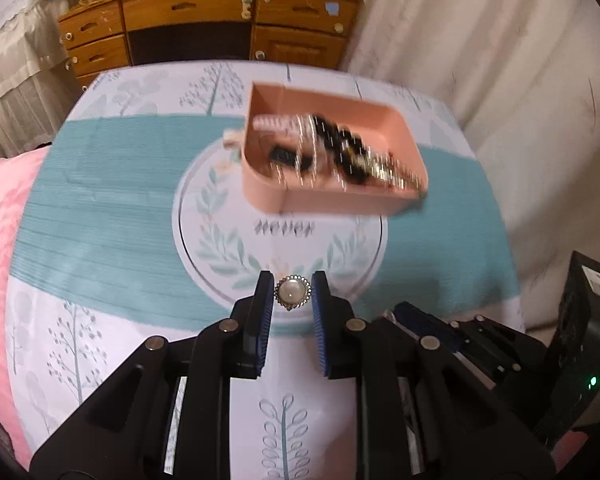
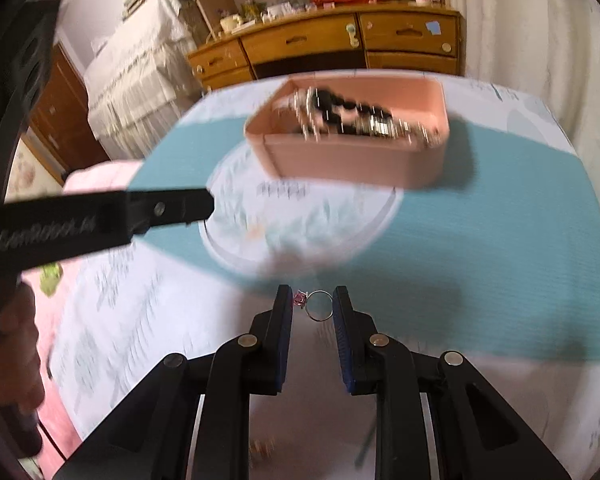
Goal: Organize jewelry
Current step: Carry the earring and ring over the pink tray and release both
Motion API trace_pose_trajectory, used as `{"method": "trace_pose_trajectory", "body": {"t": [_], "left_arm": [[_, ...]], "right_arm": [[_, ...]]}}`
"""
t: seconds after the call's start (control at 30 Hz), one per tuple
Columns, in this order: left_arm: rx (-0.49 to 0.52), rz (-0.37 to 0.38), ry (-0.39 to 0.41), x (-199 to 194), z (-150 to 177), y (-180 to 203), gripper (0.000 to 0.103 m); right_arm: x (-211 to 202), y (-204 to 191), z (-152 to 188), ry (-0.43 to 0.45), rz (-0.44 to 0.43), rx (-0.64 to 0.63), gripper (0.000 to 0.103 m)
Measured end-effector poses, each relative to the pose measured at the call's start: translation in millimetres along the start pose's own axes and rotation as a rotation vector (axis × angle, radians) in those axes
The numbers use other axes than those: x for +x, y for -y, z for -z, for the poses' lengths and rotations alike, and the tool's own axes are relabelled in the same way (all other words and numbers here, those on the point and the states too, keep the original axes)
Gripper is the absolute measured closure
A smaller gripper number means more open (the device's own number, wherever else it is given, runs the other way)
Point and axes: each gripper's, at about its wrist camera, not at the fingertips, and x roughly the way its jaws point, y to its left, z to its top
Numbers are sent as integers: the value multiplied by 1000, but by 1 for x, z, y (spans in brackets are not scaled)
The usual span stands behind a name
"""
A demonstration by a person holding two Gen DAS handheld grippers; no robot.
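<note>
Showing left gripper (image 1: pixel 292 294) clamped on a pearl brooch (image 1: pixel 293 293) and right gripper (image 2: pixel 313 305) clamped on a pink-stone ring (image 2: pixel 315 305), pink tray (image 1: pixel 342 198) at 12 o'clock, holding blurred jewelry (image 1: pixel 340 151)

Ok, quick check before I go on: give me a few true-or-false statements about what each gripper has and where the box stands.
1. The left gripper holds a pearl brooch. True.
2. The right gripper is empty. False: it holds a silver ring with a pink stone.
3. The pink box is empty. False: dark beads and chains lie in it.
4. The box stands on the patterned cloth. True.
5. A wooden dresser stands beyond the table. True.
</note>
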Motion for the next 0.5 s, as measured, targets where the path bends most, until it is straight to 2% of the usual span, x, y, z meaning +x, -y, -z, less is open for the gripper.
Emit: {"method": "trace_pose_trajectory", "body": {"t": [0.23,0.37,0.5], "left_arm": [[-66,46,105,-13,-47,-9,86],[-70,61,154,-16,-74,-11,86],[-57,74,184,-18,-91,-11,86]], "right_arm": [[-1,-3,-57,137,-1,-18,83],[-9,-6,-86,217,13,-26,83],[-14,-6,-107,258,16,-19,83]]}}
